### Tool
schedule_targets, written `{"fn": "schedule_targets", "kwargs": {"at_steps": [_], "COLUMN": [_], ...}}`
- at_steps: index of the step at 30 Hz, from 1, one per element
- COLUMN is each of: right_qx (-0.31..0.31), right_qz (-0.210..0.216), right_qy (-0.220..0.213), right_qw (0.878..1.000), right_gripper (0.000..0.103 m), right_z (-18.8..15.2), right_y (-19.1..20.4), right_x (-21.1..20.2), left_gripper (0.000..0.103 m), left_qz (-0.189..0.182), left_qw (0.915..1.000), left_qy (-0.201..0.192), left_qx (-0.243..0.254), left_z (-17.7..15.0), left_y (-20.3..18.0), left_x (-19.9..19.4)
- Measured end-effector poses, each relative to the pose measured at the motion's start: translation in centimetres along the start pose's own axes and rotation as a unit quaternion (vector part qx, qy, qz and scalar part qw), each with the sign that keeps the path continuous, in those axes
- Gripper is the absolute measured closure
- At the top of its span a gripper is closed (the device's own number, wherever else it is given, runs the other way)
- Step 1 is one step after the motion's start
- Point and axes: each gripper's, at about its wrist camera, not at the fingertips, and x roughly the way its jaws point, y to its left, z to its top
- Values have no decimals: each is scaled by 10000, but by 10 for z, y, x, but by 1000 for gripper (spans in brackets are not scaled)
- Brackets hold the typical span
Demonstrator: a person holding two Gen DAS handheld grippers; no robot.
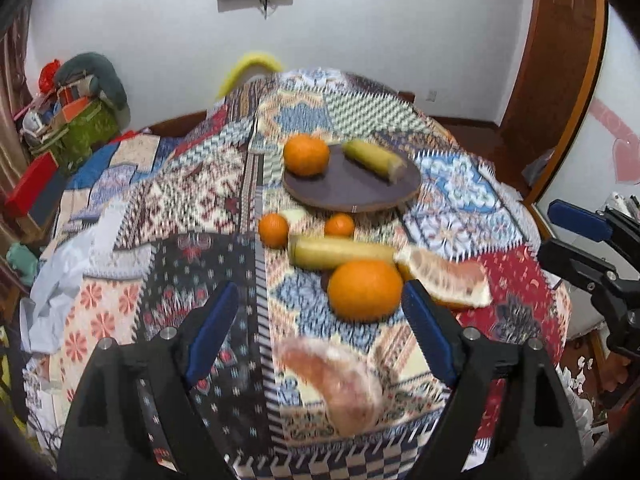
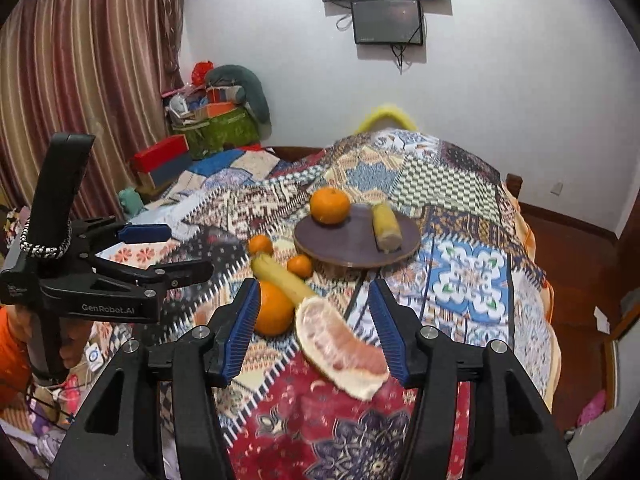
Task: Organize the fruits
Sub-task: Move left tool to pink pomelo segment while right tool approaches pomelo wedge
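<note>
A dark round plate [image 1: 352, 192] [image 2: 344, 246] on the patchwork cloth holds an orange [image 1: 306, 155] [image 2: 329, 205] and a banana piece [image 1: 375, 159] [image 2: 385, 226]. In front of it lie two small mandarins [image 1: 273, 230] [image 1: 339, 225], a banana [image 1: 340, 253] [image 2: 282, 276], a large orange [image 1: 365, 290] [image 2: 274, 310] and a pomelo wedge [image 1: 448, 278] [image 2: 340, 346]. A second pomelo wedge [image 1: 340, 386] lies below my open left gripper [image 1: 320, 312]. My open right gripper [image 2: 314, 308] hovers over the first wedge, empty.
The cloth-covered table [image 1: 180, 200] drops off at the near edge and right side. Boxes and bags [image 2: 208, 124] are piled at the far left by the curtain. The left gripper's body [image 2: 100, 276] shows left in the right wrist view.
</note>
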Motion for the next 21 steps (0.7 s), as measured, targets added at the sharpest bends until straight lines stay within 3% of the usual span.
{"fn": "schedule_targets", "kwargs": {"at_steps": [13, 17, 21], "right_qx": [126, 250, 264], "right_qz": [-98, -21, 63], "right_qy": [568, 725, 852], "right_qw": [9983, 9970, 9960], "right_gripper": [50, 40, 39], "right_z": [-39, -46, -51], "right_y": [-8, -13, -15], "right_x": [26, 37, 47], "left_gripper": [19, 14, 10], "left_qz": [-43, -14, -133], "left_qw": [9969, 9962, 9963], "left_qy": [781, 869, 842], "left_qx": [-76, -34, -81], "left_z": [-52, -60, -64], "left_y": [-10, -4, 8], "left_x": [50, 58, 58]}}
